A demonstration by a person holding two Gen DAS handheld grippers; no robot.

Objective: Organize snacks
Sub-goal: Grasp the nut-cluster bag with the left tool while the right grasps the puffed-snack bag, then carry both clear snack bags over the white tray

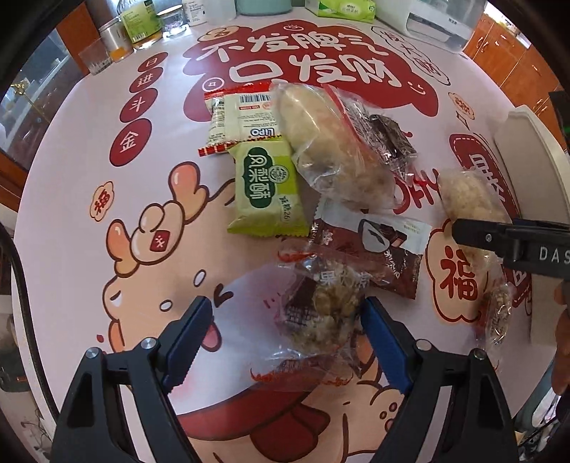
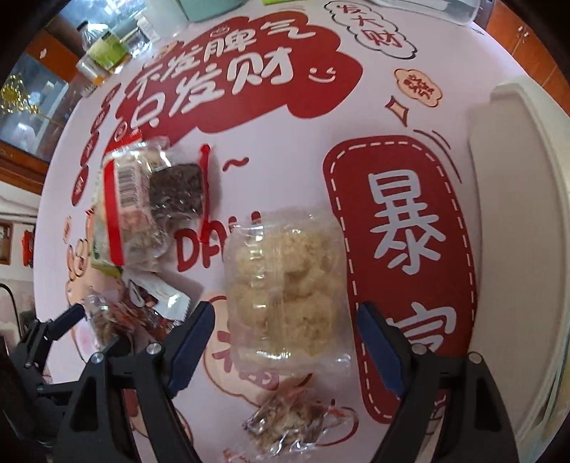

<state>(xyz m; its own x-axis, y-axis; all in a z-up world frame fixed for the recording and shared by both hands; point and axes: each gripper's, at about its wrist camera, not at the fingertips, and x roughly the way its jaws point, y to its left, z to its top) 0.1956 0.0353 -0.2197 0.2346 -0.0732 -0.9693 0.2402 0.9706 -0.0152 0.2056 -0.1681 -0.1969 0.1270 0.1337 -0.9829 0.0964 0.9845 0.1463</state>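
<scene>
Clear-wrapped nut-brittle snack [image 1: 322,313] lay on the bench [image 1: 89,178] between the blue pads of the left claw [image 1: 286,342]; jaws stood wide, pads apart from the wrapper. Just ahead of that claw: brown chocolate packet [image 1: 374,245], then green pastry packet [image 1: 267,188], a long clear-bagged bun [image 1: 331,146] and a red-edged Lipo biscuit packet [image 1: 238,117].

Right claw [image 2: 285,343] straddled a clear pack of pale crumbly cakes [image 2: 285,281], also wide, not gripping. A small crinkled snack [image 2: 285,424] lay nearer its base. White tray [image 2: 520,213] sat to its right. Bottles and glasses [image 1: 139,28] stood far ahead.
</scene>
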